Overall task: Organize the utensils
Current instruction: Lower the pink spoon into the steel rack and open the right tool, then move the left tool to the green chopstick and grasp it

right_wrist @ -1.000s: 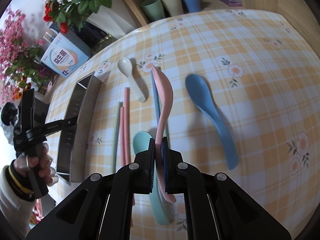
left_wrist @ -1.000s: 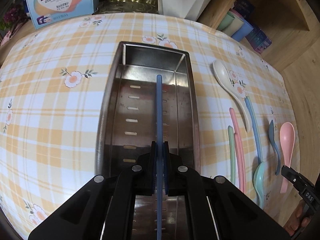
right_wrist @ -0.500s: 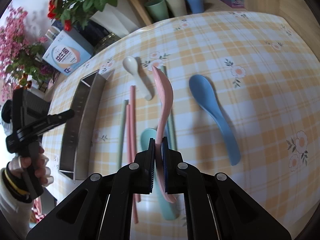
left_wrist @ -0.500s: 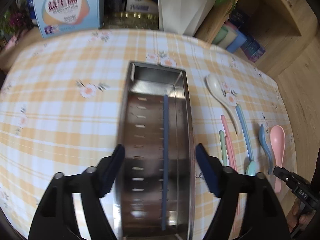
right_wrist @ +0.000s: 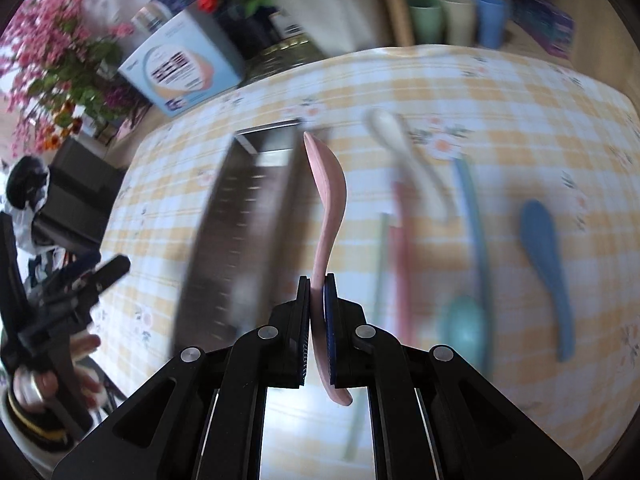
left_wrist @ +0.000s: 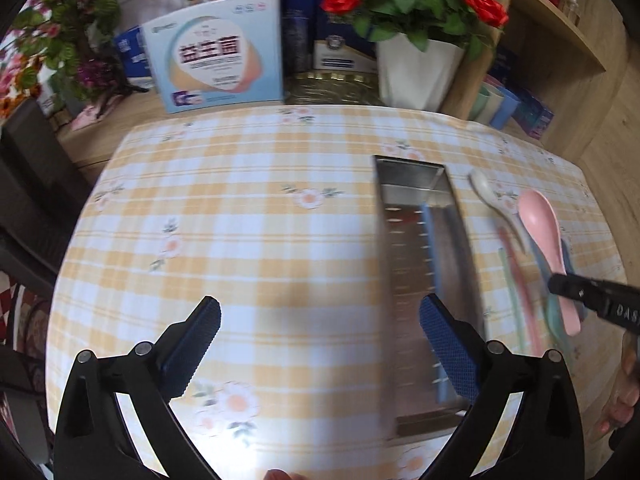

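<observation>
A long steel tray (left_wrist: pixel 408 163) lies on the checked tablecloth with one blue chopstick (left_wrist: pixel 432 256) inside it. To the left of the tray my left gripper (left_wrist: pixel 320 306) hangs above bare cloth, its jaws opening wide with nothing between them. My right gripper (right_wrist: pixel 317 280) is shut on the handle of a pink spoon (right_wrist: pixel 330 184), held in the air beside the tray's (right_wrist: pixel 268 131) right wall. The left wrist view shows the pink spoon (left_wrist: pixel 540 216) over the utensils lying on the cloth.
On the cloth right of the tray lie a white spoon (right_wrist: pixel 388 128), pink chopsticks (right_wrist: pixel 400 248), a green chopstick (right_wrist: pixel 380 256), a teal spoon (right_wrist: pixel 464 324) and a blue spoon (right_wrist: pixel 544 240). Boxes, a white flower pot (left_wrist: pixel 416 72) and cups (right_wrist: pixel 456 16) line the back edge.
My left gripper let go of the blue chopstick in the tray, opened wide, and drew up and away to the left. My right gripper carried the pink spoon leftward to the tray.
</observation>
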The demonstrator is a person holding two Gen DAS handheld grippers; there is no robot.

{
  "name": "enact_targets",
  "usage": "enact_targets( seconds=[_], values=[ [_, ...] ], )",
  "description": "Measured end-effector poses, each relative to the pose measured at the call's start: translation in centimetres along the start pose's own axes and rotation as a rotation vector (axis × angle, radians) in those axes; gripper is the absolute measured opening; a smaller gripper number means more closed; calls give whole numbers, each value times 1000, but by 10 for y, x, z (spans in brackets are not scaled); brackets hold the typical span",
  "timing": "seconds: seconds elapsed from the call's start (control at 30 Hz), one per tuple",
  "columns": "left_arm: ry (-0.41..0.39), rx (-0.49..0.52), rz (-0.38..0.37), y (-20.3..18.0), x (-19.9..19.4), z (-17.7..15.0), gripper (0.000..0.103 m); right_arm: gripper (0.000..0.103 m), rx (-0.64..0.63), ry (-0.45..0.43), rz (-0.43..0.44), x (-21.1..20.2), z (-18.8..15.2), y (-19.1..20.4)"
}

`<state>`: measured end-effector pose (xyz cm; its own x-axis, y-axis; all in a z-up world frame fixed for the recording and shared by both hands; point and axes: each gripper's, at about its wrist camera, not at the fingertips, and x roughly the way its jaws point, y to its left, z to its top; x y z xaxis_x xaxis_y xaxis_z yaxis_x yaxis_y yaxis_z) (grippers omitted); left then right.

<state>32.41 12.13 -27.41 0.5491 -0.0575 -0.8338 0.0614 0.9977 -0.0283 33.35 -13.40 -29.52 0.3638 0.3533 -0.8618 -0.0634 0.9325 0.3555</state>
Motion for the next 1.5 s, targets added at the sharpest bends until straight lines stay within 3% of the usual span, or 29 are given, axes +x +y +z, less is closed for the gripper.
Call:
enact_targets(
  seconds=[0.2,0.47,0.77,0.97,1.0,1.07,1.17,1.3,1.4,1.5],
  values=[
    [-38,-30,1,31,-8,-17,97,7,-5,56,4,40,12,54],
    [-37,-100,-3,63,-9,-32,97,7,103,130,-11,87,18,72],
    [-27,-142,-25,69,-9,-36,97,9,84,158,-43,102,15,80],
    [-28,-125,-32,52,-16,-31,97,10,69,142,45,83,14,75],
    [-24,-126,-30,49,-18,-31,97,15,66,128,61,75,13,72],
    [-33,-124,-24,41,-22,-29,97,44,60,94,74,61,13,67],
    [-36,-126,-20,29,-28,-29,97,48,15,13,68,33,9,57],
    [-49,-112,-32,7,-36,-28,97,60,-132,-90,21,-2,-3,43],
    [-44,-92,-23,-12,-39,-29,97,64,-223,-139,18,-21,-15,30],
    [-38,-72,-36,-33,-39,-30,97,72,-226,-163,5,-36,-28,1]
  ],
)
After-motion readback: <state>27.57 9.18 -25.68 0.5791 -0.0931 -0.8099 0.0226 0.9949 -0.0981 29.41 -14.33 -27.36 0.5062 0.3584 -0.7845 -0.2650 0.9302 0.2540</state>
